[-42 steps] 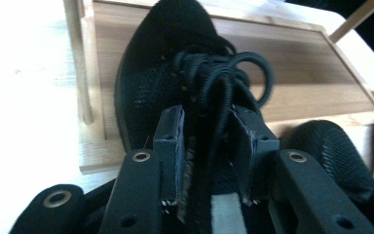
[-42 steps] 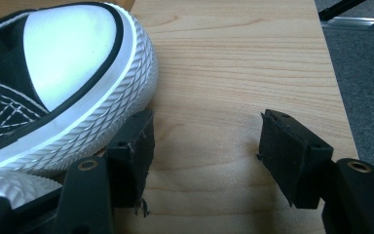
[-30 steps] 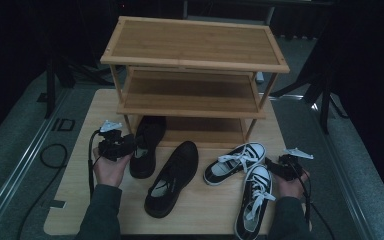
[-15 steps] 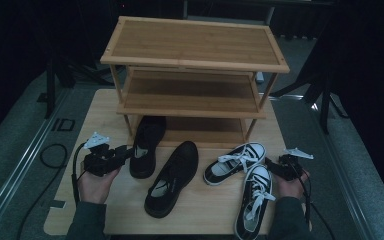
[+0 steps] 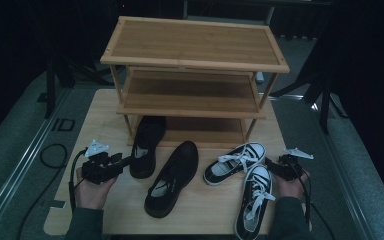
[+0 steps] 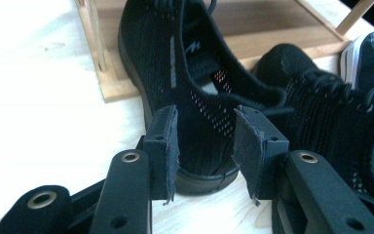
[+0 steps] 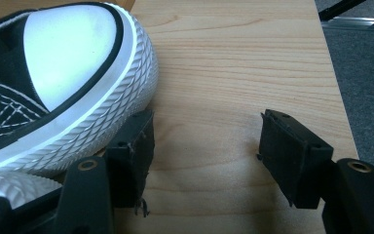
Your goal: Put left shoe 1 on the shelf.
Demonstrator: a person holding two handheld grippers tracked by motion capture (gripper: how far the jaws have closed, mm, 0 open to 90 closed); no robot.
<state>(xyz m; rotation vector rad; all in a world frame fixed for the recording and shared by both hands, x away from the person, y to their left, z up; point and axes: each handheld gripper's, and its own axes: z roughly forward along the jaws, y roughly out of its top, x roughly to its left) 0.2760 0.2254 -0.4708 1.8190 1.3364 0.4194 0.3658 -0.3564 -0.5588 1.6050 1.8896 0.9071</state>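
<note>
The black mesh shoe lies straight ahead of the left gripper, its heel just beyond the pads and its toe under the bamboo shoe rack. The jaws have just been opening and stand apart, nothing pinched between them. A second black shoe lies beside that gripper's right jaw. The right gripper is spread wide over bare table, a black-and-white sneaker's toe cap against its left jaw.

On the table a three-tier rack is set at the back, with one mesh shoe partly under its lowest shelf, a second just right of it, and two sneakers placed farther right.
</note>
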